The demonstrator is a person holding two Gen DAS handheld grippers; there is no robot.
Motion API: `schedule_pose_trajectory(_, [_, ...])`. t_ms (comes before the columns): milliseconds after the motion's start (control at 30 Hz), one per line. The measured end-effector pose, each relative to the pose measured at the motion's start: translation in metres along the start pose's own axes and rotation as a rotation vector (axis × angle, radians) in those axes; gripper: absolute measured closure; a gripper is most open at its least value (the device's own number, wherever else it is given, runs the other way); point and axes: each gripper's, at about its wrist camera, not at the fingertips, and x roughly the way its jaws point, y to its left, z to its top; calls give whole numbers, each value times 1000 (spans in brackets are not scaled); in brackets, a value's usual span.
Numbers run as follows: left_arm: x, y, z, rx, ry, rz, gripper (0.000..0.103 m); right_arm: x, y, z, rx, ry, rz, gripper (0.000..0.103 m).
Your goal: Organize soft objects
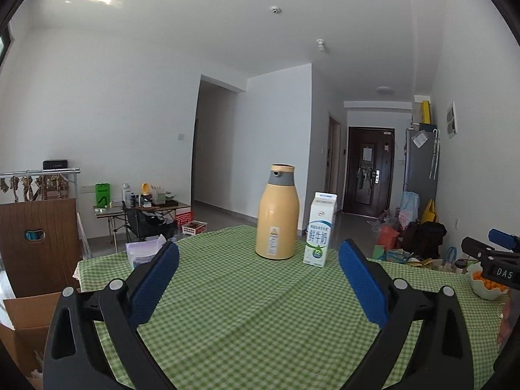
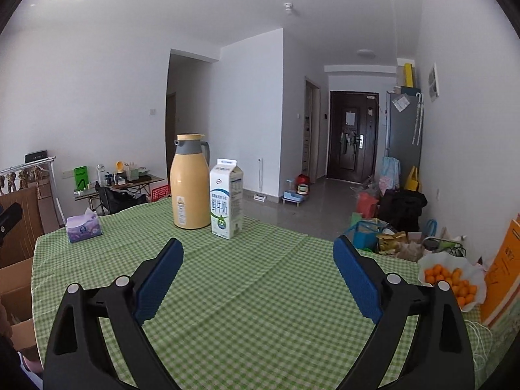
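A purple tissue pack (image 2: 83,226) lies at the far left of the green checked tablecloth (image 2: 247,292); in the left wrist view the tissue pack (image 1: 143,252) sits partly behind my left finger. My left gripper (image 1: 258,253) is open above the cloth with nothing between its blue pads. My right gripper (image 2: 258,248) is also open and holds nothing. The right gripper's tip (image 1: 490,253) shows at the right edge of the left wrist view. Both grippers point toward the far side of the table.
A yellow thermos (image 2: 190,182) and a milk carton (image 2: 227,198) stand together at the far middle of the table. A white bowl of small oranges (image 2: 451,281) and an orange box (image 2: 502,279) sit at the right edge. Cardboard boxes (image 1: 26,321) stand on the floor to the left.
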Motion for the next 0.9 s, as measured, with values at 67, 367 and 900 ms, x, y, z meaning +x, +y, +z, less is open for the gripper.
schedule_pose_trajectory(67, [1,-13,-1,18,-5,-2,8,-5,-11,-3,22,2,-1,13])
schedule_pose_trajectory(367, [-19,-21,-9,28,7,6,8,-19,-4,-7,17,2,28,13])
schedule_pose_trajectory(900, [-145,48,-45,4,65,144,8,-81,42,-51,12,82,179,13])
